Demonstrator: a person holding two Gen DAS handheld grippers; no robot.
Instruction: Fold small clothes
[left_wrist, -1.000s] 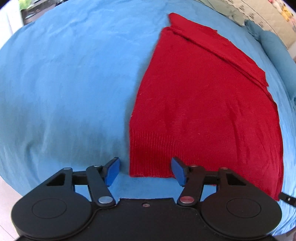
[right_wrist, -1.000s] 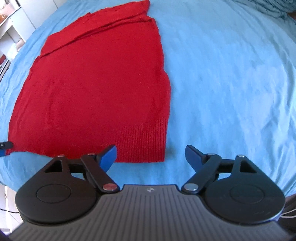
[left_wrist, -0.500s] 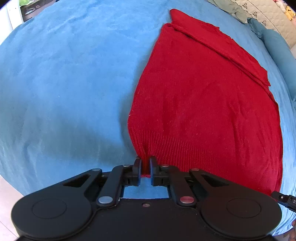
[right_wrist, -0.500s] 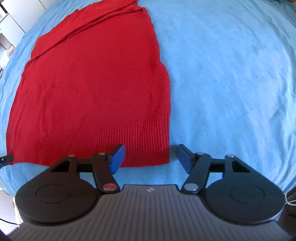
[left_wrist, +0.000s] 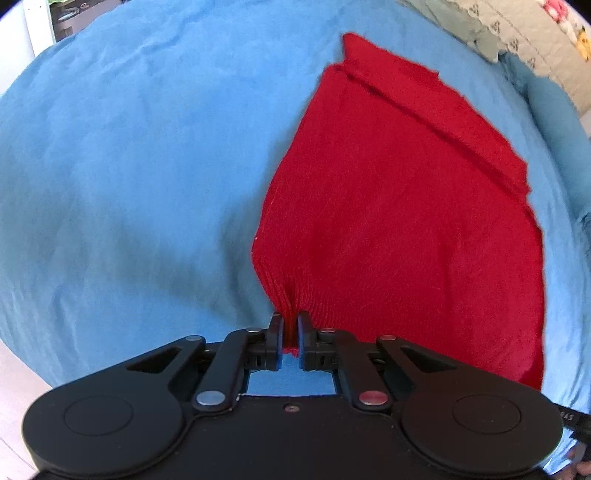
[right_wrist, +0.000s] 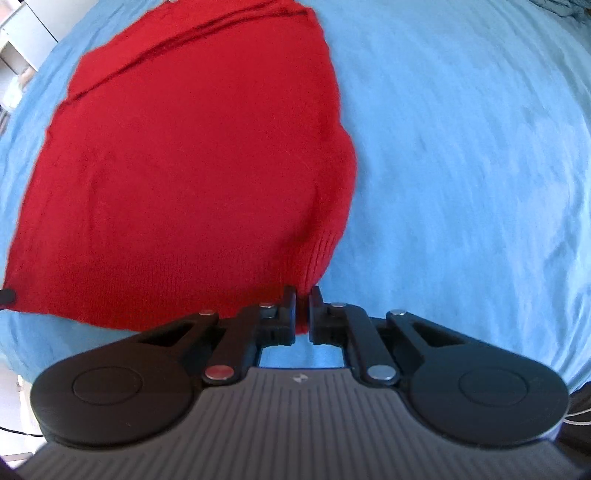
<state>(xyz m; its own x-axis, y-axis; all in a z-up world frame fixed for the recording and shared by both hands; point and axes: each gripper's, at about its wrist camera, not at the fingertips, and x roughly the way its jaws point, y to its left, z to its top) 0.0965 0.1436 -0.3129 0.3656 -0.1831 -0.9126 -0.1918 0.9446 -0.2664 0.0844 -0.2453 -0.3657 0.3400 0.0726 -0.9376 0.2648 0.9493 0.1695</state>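
Red sweater (left_wrist: 399, 221) hem corners pinched by left gripper (left_wrist: 291, 325) and right gripper (right_wrist: 303, 299); long axis runs toward 12 o'clock from both.

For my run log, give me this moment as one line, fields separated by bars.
stage: hem grasped | left gripper: shut on red sweater near-left hem corner | right gripper: shut on near-right hem corner | sweater otherwise flat on blue bedsheet

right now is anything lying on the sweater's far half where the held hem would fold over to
Nothing visible does. Both the left gripper and right gripper are shut on the red sweater hem, and its far half lies bare on the blue sheet.
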